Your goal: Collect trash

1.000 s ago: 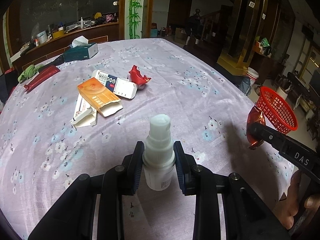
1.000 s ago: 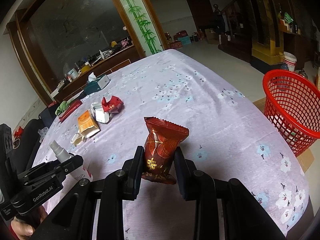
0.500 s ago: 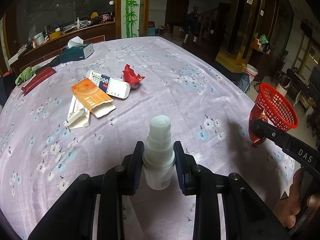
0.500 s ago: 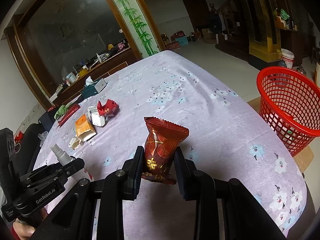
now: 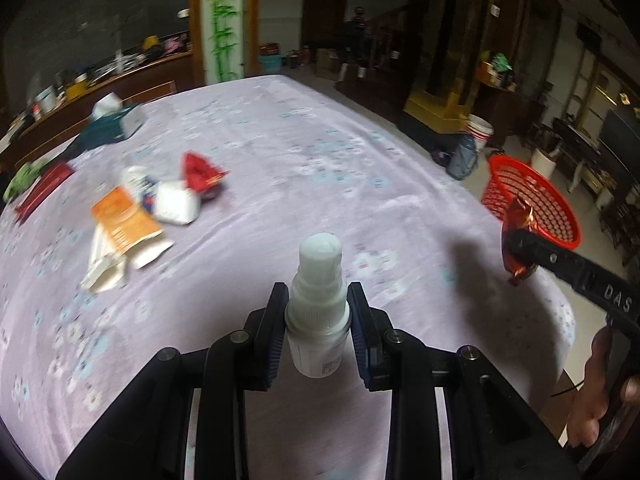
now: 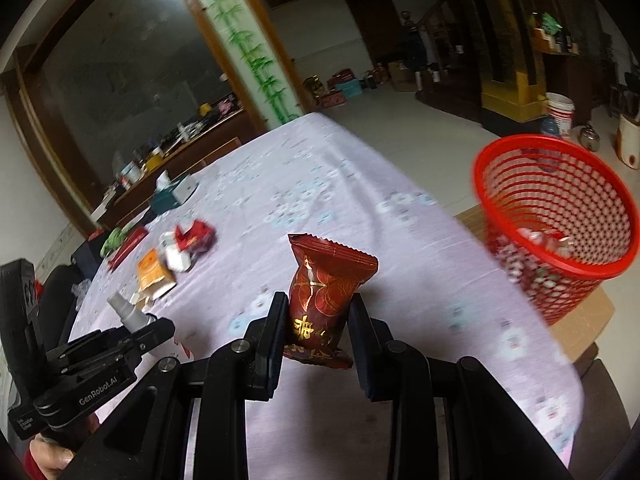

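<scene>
The left hand-held gripper [image 5: 319,328] pinches a small white spray bottle [image 5: 318,308] at the shoulder, just under the cap, its pads flat on both sides. The bottle looks like stiff, light plastic with a smooth round wall, so it could twist or slide in the pads; the hold on the wide body is the safer place, not the narrow cap. The right hand-held gripper [image 6: 318,322] is pressed on a dark red wrapper [image 6: 326,292] at its lower half, upper seal standing free above the pads. The wrapper is thin, crinkly foil, very light and soft; it will crush but not break, and may cling to a pad on release.

Both are held above the near part of the bench [image 5: 280,168], over its flowered cloth. More trash lies well apart on the far left: an orange box [image 5: 124,220], white cartons and a red scrap [image 5: 200,170].

The red basket [image 6: 556,216] stands on the floor just past the bench's right edge, mouth open, some trash already inside. Open room lies between wrapper and basket; the rounded bench edge is the only thing to cross.
</scene>
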Tool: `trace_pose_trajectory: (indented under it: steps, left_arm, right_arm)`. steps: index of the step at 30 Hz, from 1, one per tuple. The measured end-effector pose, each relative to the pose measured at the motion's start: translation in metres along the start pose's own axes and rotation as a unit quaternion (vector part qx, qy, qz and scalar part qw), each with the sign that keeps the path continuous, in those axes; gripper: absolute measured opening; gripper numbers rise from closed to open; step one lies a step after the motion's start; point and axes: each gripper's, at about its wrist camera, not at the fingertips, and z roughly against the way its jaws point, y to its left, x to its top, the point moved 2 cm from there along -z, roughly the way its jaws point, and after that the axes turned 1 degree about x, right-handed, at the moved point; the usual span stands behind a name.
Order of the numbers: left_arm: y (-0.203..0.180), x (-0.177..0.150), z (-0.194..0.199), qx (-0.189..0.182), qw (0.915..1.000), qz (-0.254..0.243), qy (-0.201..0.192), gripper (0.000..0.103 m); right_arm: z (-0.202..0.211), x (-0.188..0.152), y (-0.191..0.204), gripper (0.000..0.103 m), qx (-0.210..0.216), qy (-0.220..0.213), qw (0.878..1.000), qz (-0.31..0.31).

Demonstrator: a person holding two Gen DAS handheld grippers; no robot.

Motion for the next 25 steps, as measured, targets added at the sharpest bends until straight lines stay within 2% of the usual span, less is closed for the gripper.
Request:
trace_pose_trajectory:
  steps: [3, 9, 15, 19, 23, 25]
  left_arm:
    - [-0.026, 0.012, -0.006, -0.023, 0.9995, -0.022, 0.002, 0.029]
    - [-0.095, 0.05, -0.023, -0.094, 0.9937, -0.06, 0.014, 0.029]
    - [-0.164, 0.083, -0.043, -0.141, 0.9854, -0.094, 0.016, 0.029]
    - [-0.201, 0.104, -0.059, -0.176, 0.9793, -0.098, 0.019, 0.029]
    - [-0.226, 0.117, -0.085, -0.19, 0.9763, -0.098, 0.036, 0.029]
    - [-0.235, 0.118, -0.105, -0.171, 0.9785, -0.105, 0.05, 0.029]
  right_arm:
    - [0.015, 0.012, -0.025, 0.032, -0.019, -0.016, 1.0, -0.019]
    - [0.047, 0.036, -0.095, 0.032, -0.058, -0.048, 0.994, -0.081]
    - [0.068, 0.06, -0.15, 0.032, -0.075, -0.069, 0.987, -0.127]
    - [0.07, 0.074, -0.18, 0.032, -0.079, -0.069, 0.983, -0.15]
    - [0.064, 0.082, -0.197, 0.033, -0.089, -0.065, 0.981, -0.158]
    - [0.057, 0.084, -0.203, 0.033, -0.093, -0.058, 0.981, -0.16]
